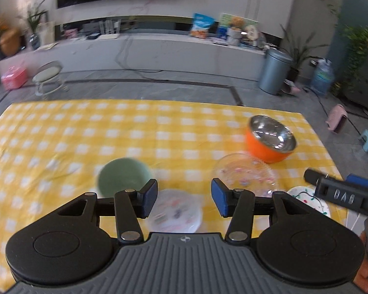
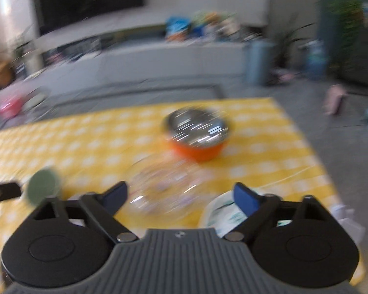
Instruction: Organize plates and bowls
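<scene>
Both spread and empty: left gripper (image 1: 184, 197) above patterned plate (image 1: 175, 212), green bowl (image 1: 124, 177) just left; right gripper (image 2: 181, 196) over glass bowl (image 2: 164, 188).

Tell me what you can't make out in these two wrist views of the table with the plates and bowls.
- Small white plate, left wrist view: near edge hidden by the left gripper; pattern blurred.
- Plate with green trim, left wrist view: partly covered by the right gripper.
- Clear glass dish, right wrist view: motion blur smears its rim and print.
- Green bowl, right wrist view: too blurred to show its depth.
</scene>
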Motion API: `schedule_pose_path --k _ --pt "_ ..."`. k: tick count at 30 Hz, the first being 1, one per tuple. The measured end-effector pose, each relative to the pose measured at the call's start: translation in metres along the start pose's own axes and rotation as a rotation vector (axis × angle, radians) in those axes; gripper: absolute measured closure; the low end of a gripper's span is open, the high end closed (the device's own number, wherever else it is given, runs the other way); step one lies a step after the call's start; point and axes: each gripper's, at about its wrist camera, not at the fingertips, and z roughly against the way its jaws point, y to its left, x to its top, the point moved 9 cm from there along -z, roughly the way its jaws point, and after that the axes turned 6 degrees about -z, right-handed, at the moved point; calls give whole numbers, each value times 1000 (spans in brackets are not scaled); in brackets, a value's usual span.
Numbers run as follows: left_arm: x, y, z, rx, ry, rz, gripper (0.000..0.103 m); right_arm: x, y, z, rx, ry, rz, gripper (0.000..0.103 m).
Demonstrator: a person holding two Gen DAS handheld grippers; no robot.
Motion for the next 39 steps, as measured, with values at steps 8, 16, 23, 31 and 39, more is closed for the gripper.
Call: schedule_pose_path --k 8,16,23,31,39 --pt "23 -47 -41 -82 -4 -48 41 24 -44 -26 -60 -37 -143 4" --pt "39 -64 -86 -111 -2 -49 35 31 -57 -71 80 -5 -278 18" --pt "60 -72 -122 -199 6 30 35 26 -52 -108 106 58 -391 37" --pt "70 -95 -163 -208 -3 -10 35 27 -70 -135 48 60 -481 44" --pt "68 -110 -188 -199 25 -64 35 21 -68 -155 30 95 -439 44"
